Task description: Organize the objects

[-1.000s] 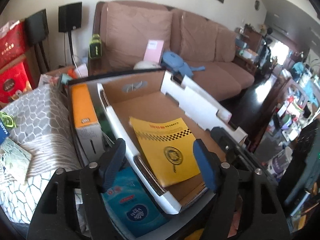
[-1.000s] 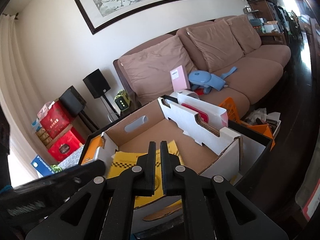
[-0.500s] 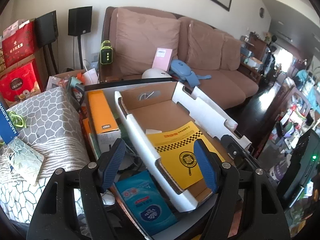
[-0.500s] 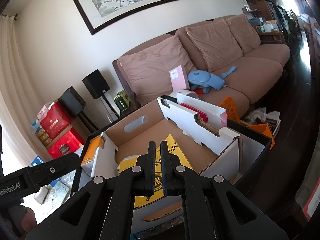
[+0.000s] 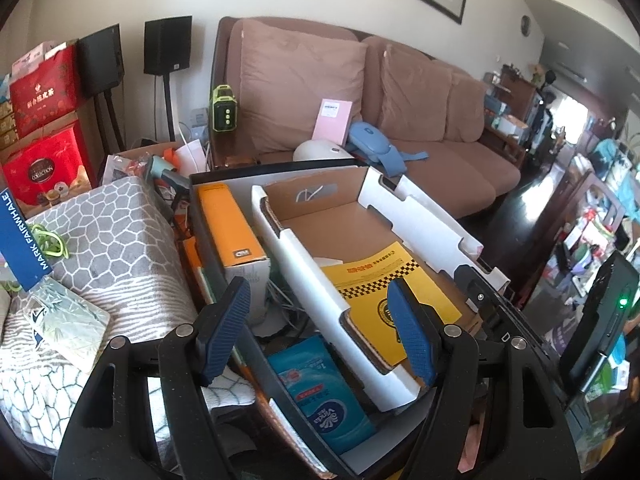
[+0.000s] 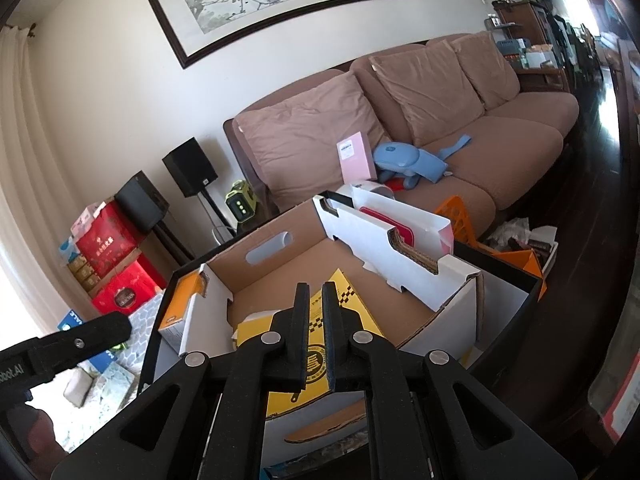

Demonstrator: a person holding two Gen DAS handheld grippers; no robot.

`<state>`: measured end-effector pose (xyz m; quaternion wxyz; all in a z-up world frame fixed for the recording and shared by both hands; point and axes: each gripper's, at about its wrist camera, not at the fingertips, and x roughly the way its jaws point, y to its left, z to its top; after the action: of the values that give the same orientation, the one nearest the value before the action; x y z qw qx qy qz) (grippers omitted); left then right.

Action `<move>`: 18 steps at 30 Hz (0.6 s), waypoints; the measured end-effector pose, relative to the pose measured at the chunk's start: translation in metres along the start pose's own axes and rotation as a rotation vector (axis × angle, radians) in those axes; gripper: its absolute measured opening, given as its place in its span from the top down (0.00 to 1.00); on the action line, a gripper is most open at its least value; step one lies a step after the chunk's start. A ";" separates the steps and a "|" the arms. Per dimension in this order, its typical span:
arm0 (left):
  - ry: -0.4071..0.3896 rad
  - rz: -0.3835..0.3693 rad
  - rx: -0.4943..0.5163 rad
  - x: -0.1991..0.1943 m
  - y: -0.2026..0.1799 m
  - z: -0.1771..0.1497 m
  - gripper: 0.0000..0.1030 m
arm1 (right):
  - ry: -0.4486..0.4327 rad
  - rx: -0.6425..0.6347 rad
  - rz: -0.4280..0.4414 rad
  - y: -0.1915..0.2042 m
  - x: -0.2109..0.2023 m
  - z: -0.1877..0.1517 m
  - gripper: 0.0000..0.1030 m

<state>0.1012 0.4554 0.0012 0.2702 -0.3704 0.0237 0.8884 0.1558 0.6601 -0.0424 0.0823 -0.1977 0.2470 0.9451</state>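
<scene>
A yellow booklet (image 5: 384,284) with a black checker band lies flat in a white-and-brown cardboard tray (image 5: 304,276); it also shows in the right wrist view (image 6: 340,312). The tray (image 6: 404,256) sits inside a black bin (image 5: 200,232) beside an orange box (image 5: 228,220) and a blue tissue pack (image 5: 324,396). My left gripper (image 5: 320,332) is open and empty, held above the bin's near end. My right gripper (image 6: 316,320) is shut with nothing between its fingers, over the tray's near edge.
A grey patterned cloth-covered box (image 5: 100,248) stands left of the bin. A brown sofa (image 5: 360,92) behind holds a pink box (image 5: 332,120) and a blue massager (image 5: 376,148). Red gift boxes (image 5: 44,160) and black speakers (image 5: 168,44) stand at the far left. An orange crate (image 6: 460,220) sits at the right.
My left gripper has pulled back and up from the tray, staying open. The yellow booklet now lies deeper in the tray. My right gripper has stayed shut in place.
</scene>
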 end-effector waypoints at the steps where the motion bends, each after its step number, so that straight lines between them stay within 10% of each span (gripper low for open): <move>1: -0.003 0.002 0.001 -0.002 0.002 0.000 0.33 | -0.001 -0.005 -0.004 0.001 0.000 0.000 0.95; 18: 0.003 -0.079 -0.012 0.009 0.022 0.002 0.30 | -0.021 -0.121 -0.093 0.016 0.005 -0.006 0.89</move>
<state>0.0838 0.4408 -0.0067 0.3027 -0.3739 0.0042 0.8767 0.1489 0.6436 -0.0420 0.1164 -0.2034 0.1789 0.9556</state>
